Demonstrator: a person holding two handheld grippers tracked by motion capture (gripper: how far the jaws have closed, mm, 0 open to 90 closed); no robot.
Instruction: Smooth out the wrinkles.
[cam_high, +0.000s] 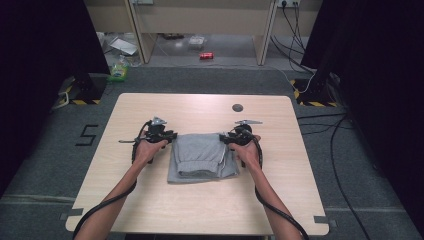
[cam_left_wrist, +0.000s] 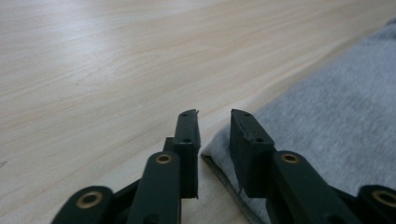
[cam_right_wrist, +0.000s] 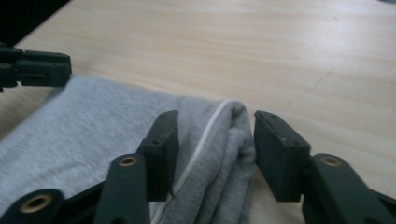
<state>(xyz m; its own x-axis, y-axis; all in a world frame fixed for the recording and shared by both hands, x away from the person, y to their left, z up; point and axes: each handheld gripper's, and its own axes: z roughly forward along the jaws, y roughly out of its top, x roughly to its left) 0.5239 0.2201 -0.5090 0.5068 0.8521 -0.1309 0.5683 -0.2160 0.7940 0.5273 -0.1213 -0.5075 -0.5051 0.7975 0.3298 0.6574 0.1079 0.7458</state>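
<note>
A folded grey cotton garment with a thin white stripe (cam_high: 202, 157) lies flat near the middle of the pale wooden table (cam_high: 150, 200), well in from every edge. The left gripper (cam_high: 170, 136) sits at the garment's far left corner; its black jaws stand slightly apart over the fabric's edge without pressing it. The right gripper (cam_high: 225, 138) is at the far right corner, its jaws parted around the bunched fold, pads clear of the cloth. Toward the table's far edge sits a small dark round cap (cam_high: 238, 107).
</note>
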